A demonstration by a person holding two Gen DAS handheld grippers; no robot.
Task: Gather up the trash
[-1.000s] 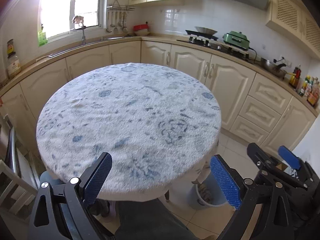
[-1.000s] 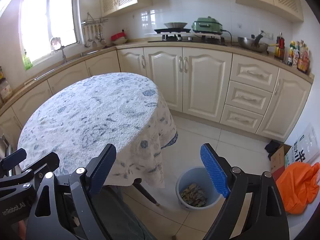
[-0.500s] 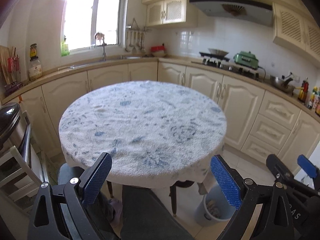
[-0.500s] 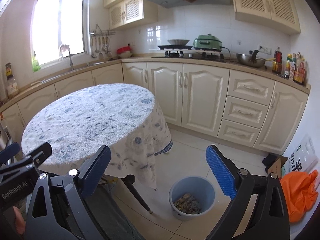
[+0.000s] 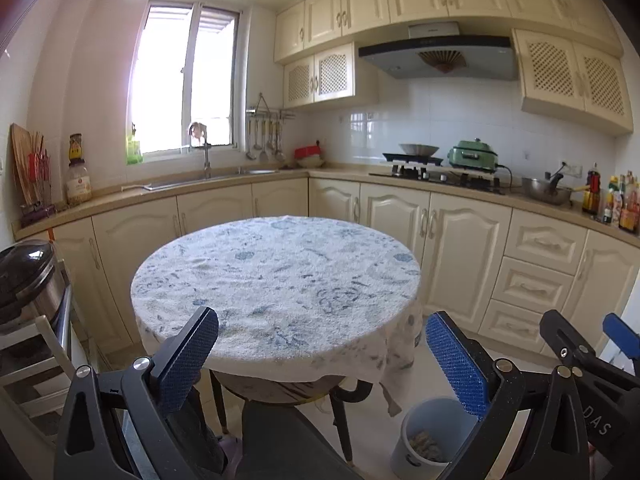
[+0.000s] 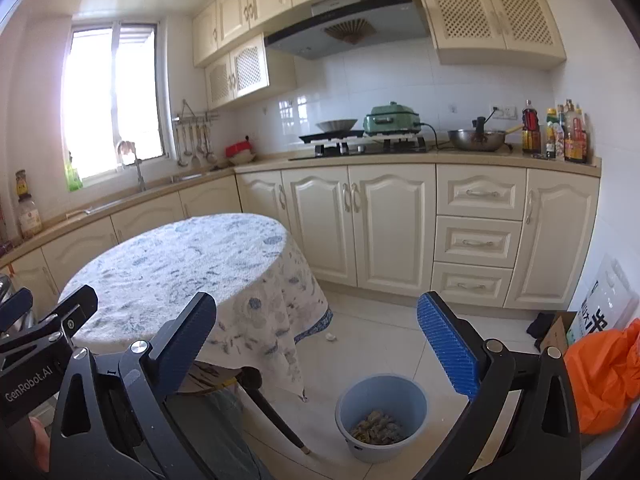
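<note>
Nearest the viewer, the left gripper (image 5: 320, 354) was opening, its two blue-padded fingers (image 5: 454, 358) spread wide with nothing between them. The right gripper (image 6: 316, 342) was likewise opening, its fingers (image 6: 446, 346) far apart and pinching nothing; in the left wrist view it showed at the lower right edge (image 5: 588, 344). A little of a hand (image 6: 38, 430) showed at the lower left of the right wrist view.

Just beyond the grippers stood a round table (image 5: 276, 280) covered by a white cloth with a faded blue pattern, the cloth hanging down over the far right side. On the tiled floor to the right of the table sat a pale blue bin (image 6: 380, 416) (a small round bucket), and the trash (image 6: 376, 428) lay heaped in its bottom as a crumpled, brownish pile. A small white scrap (image 6: 331, 337) lay on the floor near the hem of the cloth. An orange bag (image 6: 604, 376) rested at the far right against the wall.

Farther back, cream cabinets (image 6: 392, 232) ran under a counter carrying a gas stove (image 6: 360, 146), a green cooker (image 6: 392, 118) and bottles (image 6: 560, 132), with a sink (image 5: 224, 174) beneath a bright window (image 5: 184, 88)
</note>
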